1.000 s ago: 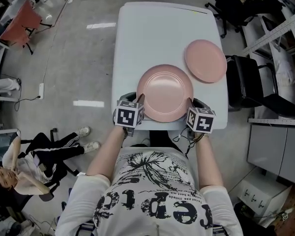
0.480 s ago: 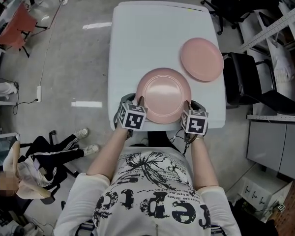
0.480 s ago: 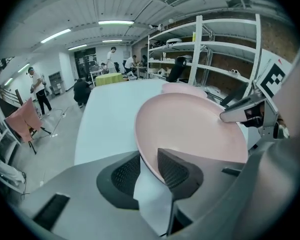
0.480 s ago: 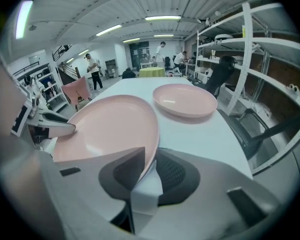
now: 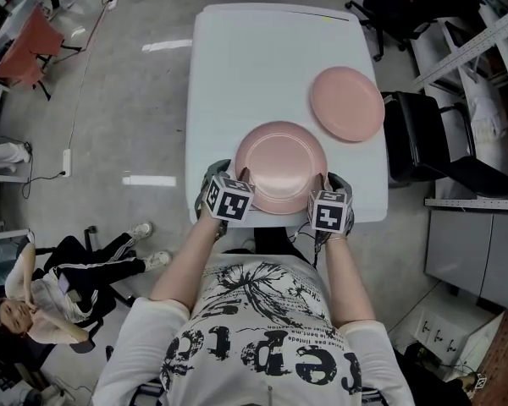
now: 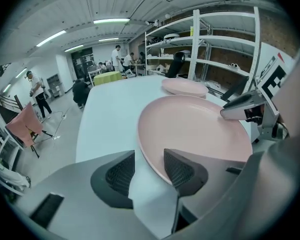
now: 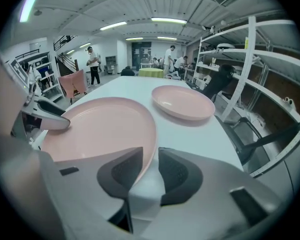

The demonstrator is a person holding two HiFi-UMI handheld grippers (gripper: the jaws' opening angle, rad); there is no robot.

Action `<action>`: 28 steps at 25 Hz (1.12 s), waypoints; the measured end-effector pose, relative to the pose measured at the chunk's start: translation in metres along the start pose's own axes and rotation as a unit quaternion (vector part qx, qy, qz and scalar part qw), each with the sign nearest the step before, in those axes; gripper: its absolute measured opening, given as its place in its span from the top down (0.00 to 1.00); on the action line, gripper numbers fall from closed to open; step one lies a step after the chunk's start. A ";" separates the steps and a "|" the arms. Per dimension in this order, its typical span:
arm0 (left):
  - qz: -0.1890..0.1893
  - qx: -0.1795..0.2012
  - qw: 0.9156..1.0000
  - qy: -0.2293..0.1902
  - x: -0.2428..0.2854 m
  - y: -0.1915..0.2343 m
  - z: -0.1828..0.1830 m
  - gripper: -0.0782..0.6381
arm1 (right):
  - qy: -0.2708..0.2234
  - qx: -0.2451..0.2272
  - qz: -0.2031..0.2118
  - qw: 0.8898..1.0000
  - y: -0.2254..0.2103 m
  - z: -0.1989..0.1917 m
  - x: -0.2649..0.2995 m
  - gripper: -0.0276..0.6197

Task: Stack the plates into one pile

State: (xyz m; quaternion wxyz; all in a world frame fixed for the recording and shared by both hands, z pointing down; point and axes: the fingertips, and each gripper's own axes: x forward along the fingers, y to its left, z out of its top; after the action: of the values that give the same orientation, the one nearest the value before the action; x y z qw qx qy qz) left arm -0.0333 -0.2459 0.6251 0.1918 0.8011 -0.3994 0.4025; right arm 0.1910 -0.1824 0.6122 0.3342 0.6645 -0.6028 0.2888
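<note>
While astride near plate [image 5: 280, 166] rim, L gripper [image 6: 150, 160], R gripper [image 7: 150, 156] jaws just opened apart

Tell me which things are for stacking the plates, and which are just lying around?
For the job: near pink plate, far pink plate, white table.
Just lying about: black office chair, red chair, floor power strip.
</note>
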 end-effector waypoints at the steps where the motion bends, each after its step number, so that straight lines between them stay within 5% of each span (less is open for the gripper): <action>1: 0.000 -0.002 1.000 -0.002 -0.002 0.002 0.001 0.61 | -0.012 0.001 -0.003 1.000 -0.001 0.004 -0.003 0.77; 6: 0.013 -0.029 0.998 -0.046 -0.026 0.011 0.013 0.63 | -0.055 0.029 -0.015 0.998 -0.009 0.016 -0.029 0.75; 9: 0.009 -0.048 0.996 -0.076 -0.044 0.005 0.020 0.76 | -0.075 0.045 -0.016 0.996 -0.016 0.017 -0.050 0.95; 12: -0.008 -0.060 0.994 -0.096 -0.057 -0.011 0.029 0.89 | -0.098 0.046 -0.003 0.994 -0.023 0.020 -0.065 0.95; 18: -0.033 -0.049 0.991 -0.120 -0.068 -0.043 0.063 0.89 | -0.139 0.026 0.023 0.990 -0.052 0.037 -0.067 0.95; 28: -0.034 -0.096 0.985 -0.139 -0.015 -0.088 0.174 0.89 | -0.149 0.023 0.061 0.987 -0.161 0.103 -0.028 0.95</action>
State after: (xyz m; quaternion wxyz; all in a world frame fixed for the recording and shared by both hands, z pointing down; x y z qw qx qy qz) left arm 0.1165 -0.2942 0.5094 0.2235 0.8405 -0.4313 0.2400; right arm 0.3465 -0.2389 0.5116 0.2064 0.6697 -0.6785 0.2201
